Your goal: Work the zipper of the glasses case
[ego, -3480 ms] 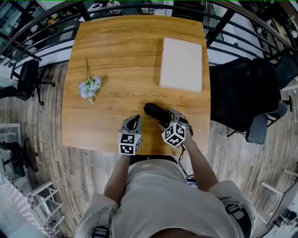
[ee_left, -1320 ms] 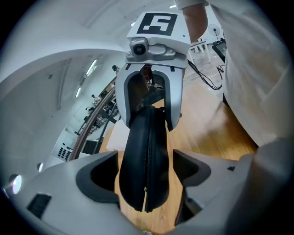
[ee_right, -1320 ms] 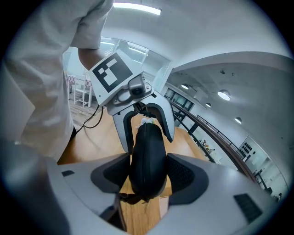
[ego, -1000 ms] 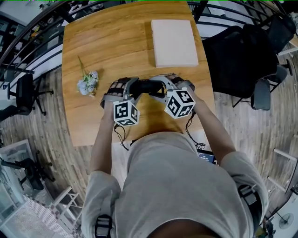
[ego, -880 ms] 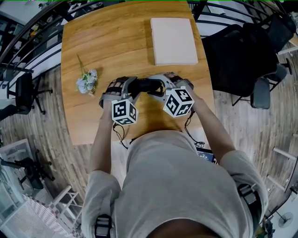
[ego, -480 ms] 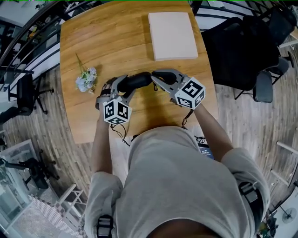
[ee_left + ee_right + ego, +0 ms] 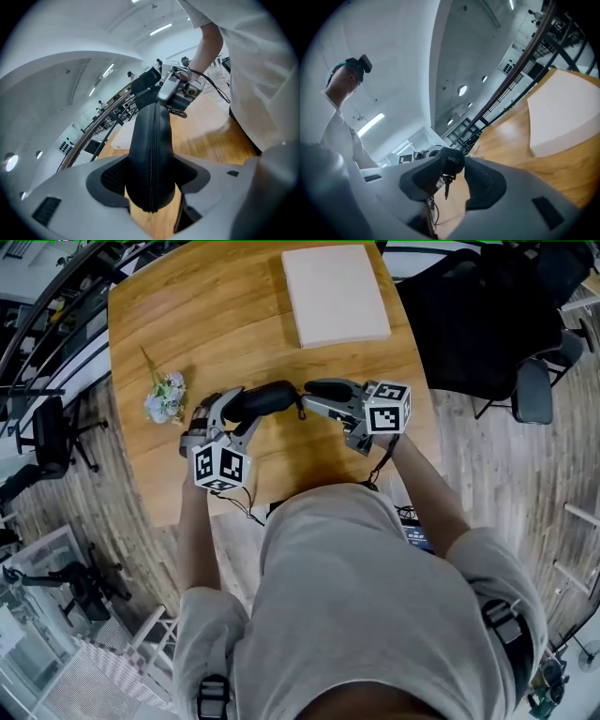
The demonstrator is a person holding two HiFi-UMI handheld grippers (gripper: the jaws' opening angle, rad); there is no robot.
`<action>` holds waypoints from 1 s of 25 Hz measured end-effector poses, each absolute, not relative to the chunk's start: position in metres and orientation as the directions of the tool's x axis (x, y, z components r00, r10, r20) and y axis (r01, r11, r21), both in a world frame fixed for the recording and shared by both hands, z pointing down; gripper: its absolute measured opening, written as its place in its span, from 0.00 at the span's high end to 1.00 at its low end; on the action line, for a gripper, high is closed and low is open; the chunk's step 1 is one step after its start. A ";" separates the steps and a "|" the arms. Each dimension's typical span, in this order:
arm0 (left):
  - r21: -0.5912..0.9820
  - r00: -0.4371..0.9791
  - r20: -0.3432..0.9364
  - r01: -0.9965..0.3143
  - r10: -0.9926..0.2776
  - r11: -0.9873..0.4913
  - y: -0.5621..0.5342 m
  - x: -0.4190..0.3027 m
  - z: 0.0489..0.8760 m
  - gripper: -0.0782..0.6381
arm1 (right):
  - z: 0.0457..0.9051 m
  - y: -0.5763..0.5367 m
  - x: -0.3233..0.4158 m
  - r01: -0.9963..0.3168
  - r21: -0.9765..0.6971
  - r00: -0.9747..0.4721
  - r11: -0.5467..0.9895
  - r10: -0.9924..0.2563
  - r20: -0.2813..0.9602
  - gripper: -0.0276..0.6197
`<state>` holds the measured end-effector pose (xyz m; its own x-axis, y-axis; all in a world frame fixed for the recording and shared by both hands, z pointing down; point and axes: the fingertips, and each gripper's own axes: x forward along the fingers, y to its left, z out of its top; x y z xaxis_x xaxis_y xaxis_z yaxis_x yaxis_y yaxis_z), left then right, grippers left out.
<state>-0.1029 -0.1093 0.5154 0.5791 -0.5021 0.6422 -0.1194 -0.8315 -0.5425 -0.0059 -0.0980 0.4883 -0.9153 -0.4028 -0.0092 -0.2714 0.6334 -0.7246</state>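
The black glasses case (image 7: 264, 399) hangs above the wooden table (image 7: 187, 315), lying left to right. My left gripper (image 7: 239, 407) is shut on its left half; in the left gripper view both pads press the case (image 7: 152, 154) with the zipper line facing up. My right gripper (image 7: 305, 399) is at the case's right end. In the right gripper view that end (image 7: 450, 161) sits at the fingertips and the zipper pull (image 7: 446, 185) dangles loose in the gap. Its jaws have just been opening and the pads do not clamp anything.
A beige rectangular pad (image 7: 335, 294) lies at the table's far right. A small flower sprig (image 7: 161, 397) lies left of my left gripper. A black chair (image 7: 469, 315) stands past the right edge. The person's body is against the near edge.
The case went from lying on the table to being held in the left gripper. It shifted left, and the right gripper rolled over, slid to the case's right end and widened its jaws.
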 end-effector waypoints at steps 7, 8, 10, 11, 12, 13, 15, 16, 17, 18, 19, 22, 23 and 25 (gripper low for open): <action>-0.530 0.617 0.633 -0.095 -0.468 -0.842 -0.095 -0.093 0.512 0.49 | 0.495 -0.087 -0.005 -0.100 -0.810 -0.937 0.578 -0.328 -0.118 0.73; -0.532 0.619 0.635 -0.085 -0.463 -0.843 -0.094 -0.092 0.511 0.49 | 0.495 -0.086 -0.004 -0.082 -0.815 -0.939 0.573 -0.318 -0.129 0.73; -0.535 0.616 0.640 -0.072 -0.459 -0.842 -0.092 -0.091 0.513 0.49 | 0.495 -0.083 -0.005 -0.062 -0.821 -0.943 0.568 -0.304 -0.139 0.73; -0.536 0.611 0.644 -0.068 -0.460 -0.842 -0.092 -0.091 0.514 0.49 | 0.495 -0.082 -0.005 -0.060 -0.819 -0.945 0.570 -0.298 -0.137 0.75; -0.536 0.605 0.650 -0.066 -0.461 -0.842 -0.092 -0.091 0.516 0.49 | 0.496 -0.081 -0.006 -0.063 -0.815 -0.947 0.576 -0.291 -0.132 0.79; -0.536 0.598 0.654 -0.066 -0.464 -0.842 -0.093 -0.091 0.518 0.49 | 0.496 -0.080 -0.006 -0.072 -0.807 -0.950 0.586 -0.288 -0.124 0.81; -0.536 0.584 0.663 -0.068 -0.469 -0.841 -0.093 -0.092 0.521 0.49 | 0.498 -0.081 -0.006 -0.107 -0.785 -0.951 0.611 -0.293 -0.098 0.88; -0.537 0.577 0.666 -0.068 -0.473 -0.841 -0.094 -0.092 0.522 0.49 | 0.498 -0.082 -0.005 -0.130 -0.771 -0.951 0.623 -0.300 -0.082 0.89; -0.539 0.572 0.668 -0.069 -0.476 -0.840 -0.094 -0.092 0.523 0.49 | 0.499 -0.082 -0.005 -0.152 -0.759 -0.950 0.633 -0.307 -0.066 0.89; -0.540 0.568 0.670 -0.070 -0.478 -0.839 -0.094 -0.092 0.523 0.49 | 0.499 -0.082 -0.005 -0.170 -0.748 -0.948 0.642 -0.312 -0.053 0.89; -0.540 0.567 0.669 -0.071 -0.479 -0.839 -0.093 -0.092 0.523 0.49 | 0.499 -0.082 -0.005 -0.179 -0.738 -0.948 0.650 -0.314 -0.047 0.89; -0.540 0.576 0.662 -0.078 -0.480 -0.838 -0.092 -0.090 0.524 0.49 | 0.496 -0.078 -0.003 -0.176 -0.718 -0.951 0.674 -0.304 -0.052 0.89; -0.539 0.576 0.662 -0.079 -0.480 -0.838 -0.092 -0.090 0.525 0.49 | 0.496 -0.078 -0.002 -0.181 -0.711 -0.951 0.679 -0.305 -0.049 0.89; -0.538 0.566 0.669 -0.078 -0.482 -0.839 -0.092 -0.092 0.528 0.49 | 0.497 -0.078 -0.001 -0.208 -0.694 -0.947 0.689 -0.319 -0.032 0.89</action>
